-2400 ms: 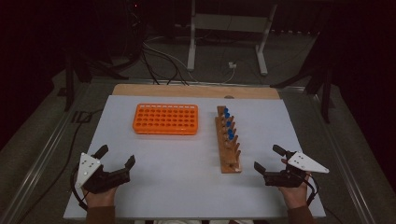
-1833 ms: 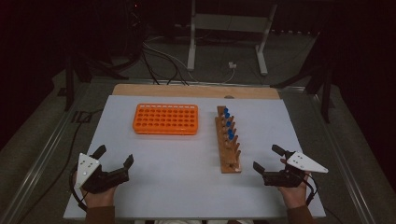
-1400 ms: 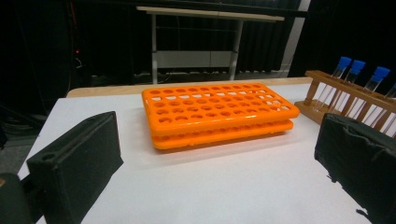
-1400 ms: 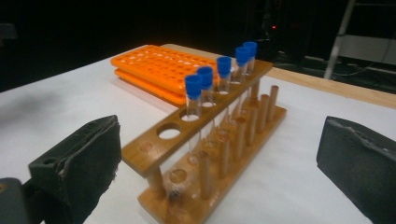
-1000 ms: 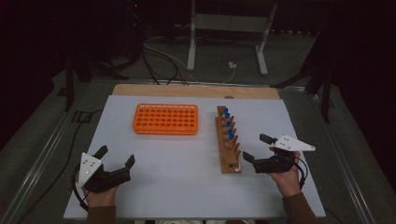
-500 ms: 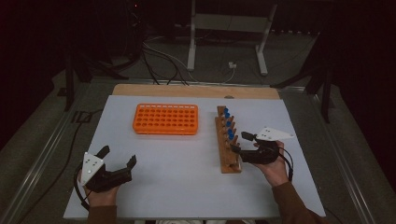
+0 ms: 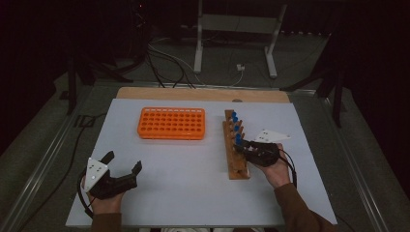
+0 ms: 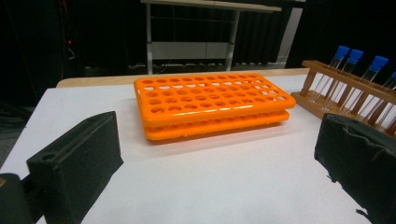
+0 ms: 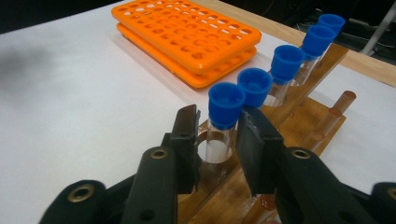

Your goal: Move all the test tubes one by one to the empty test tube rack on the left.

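Dark room — black curtains at the top, a white stand [image 7: 236,34] upper centre, cables [image 7: 167,60] on the grey floor [image 7: 43,140].

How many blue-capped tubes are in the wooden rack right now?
5, in one row along the wooden rack: nearest tube between the right gripper fingers, then second, third, fourth, farthest.

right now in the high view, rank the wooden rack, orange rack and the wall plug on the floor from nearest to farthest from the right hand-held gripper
1. Wooden rack: right at the right hand-held gripper, just to its left.
2. Orange rack: farther left, mid-table.
3. Wall plug: on the floor beyond the table's far edge.
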Demonstrator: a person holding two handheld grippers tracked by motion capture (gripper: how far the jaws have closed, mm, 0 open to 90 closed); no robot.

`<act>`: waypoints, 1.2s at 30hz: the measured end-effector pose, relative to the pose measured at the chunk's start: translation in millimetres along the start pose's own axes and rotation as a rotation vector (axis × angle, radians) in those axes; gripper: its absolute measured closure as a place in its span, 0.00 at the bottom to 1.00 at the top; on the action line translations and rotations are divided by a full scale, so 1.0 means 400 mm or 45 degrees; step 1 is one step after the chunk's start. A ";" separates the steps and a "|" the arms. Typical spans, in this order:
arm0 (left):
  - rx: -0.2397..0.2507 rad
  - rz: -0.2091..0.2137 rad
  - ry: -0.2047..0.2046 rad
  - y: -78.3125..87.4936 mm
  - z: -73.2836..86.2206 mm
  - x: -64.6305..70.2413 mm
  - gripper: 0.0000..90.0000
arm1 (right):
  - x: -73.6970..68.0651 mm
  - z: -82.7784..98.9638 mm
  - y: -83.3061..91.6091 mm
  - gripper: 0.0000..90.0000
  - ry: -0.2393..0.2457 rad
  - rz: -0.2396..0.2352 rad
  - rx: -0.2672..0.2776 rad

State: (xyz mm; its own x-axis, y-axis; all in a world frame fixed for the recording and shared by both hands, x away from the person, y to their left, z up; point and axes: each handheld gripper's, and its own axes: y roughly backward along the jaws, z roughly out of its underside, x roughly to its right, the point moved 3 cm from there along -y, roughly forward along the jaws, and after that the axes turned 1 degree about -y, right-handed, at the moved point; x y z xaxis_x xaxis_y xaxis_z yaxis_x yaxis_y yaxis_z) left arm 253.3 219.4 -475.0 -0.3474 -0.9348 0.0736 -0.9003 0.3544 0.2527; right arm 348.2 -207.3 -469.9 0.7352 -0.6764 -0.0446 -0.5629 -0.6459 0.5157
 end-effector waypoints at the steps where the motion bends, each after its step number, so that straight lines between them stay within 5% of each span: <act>1: -0.006 0.002 -0.006 -0.001 0.000 0.002 0.02 | -0.001 0.000 -0.003 0.79 0.006 0.001 -0.003; 12: -0.029 0.051 -0.073 -0.028 -0.021 0.046 0.02 | -0.004 0.002 -0.017 0.85 0.007 0.041 0.005; 36: -0.034 0.344 -0.122 -0.150 -0.142 0.168 0.02 | -0.008 -0.074 0.062 0.85 0.020 0.009 0.137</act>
State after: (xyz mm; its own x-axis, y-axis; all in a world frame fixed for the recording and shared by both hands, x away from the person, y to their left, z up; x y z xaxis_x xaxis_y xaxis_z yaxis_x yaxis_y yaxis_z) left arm 298.7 134.2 -430.5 -0.5982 -0.7998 0.0503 -0.7649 0.5885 0.2617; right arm 343.0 -210.8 -431.5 0.7363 -0.6761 -0.0273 -0.6051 -0.6758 0.4209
